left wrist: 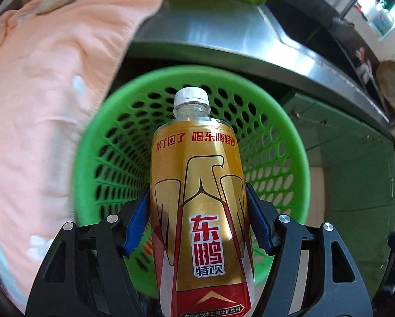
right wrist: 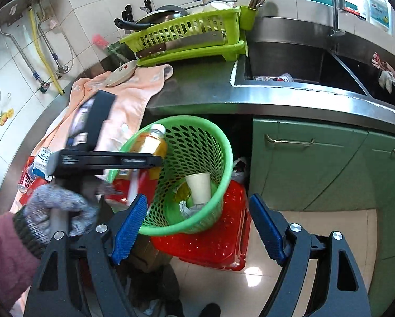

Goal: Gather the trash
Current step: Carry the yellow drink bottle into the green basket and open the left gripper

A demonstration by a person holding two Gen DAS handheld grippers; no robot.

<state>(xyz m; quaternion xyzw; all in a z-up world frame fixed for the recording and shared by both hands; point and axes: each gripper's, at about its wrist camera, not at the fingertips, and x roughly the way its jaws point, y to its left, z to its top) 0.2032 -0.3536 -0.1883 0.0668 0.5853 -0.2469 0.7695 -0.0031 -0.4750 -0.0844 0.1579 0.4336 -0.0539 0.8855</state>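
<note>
A gold-and-red drink bottle (left wrist: 200,211) with a white cap sits between the blue pads of my left gripper (left wrist: 197,192), which is shut on it. The bottle points cap first into the mouth of a green perforated basket (left wrist: 91,137). In the right wrist view the same bottle (right wrist: 152,142) hangs over the near rim of the basket (right wrist: 223,142), carried by a gloved hand (right wrist: 57,206). Inside the basket lie a paper cup (right wrist: 200,189) and crumpled scraps. My right gripper (right wrist: 198,198) stands open above the basket with nothing between its pads.
The basket rests on a red plastic stool (right wrist: 210,248) in front of green cabinets (right wrist: 316,163). A peach towel (right wrist: 134,89) with a dish on it covers the steel counter. Cartons and wrappers (right wrist: 39,163) lie at its left end. A green dish rack (right wrist: 186,37) and a sink (right wrist: 289,60) stand behind.
</note>
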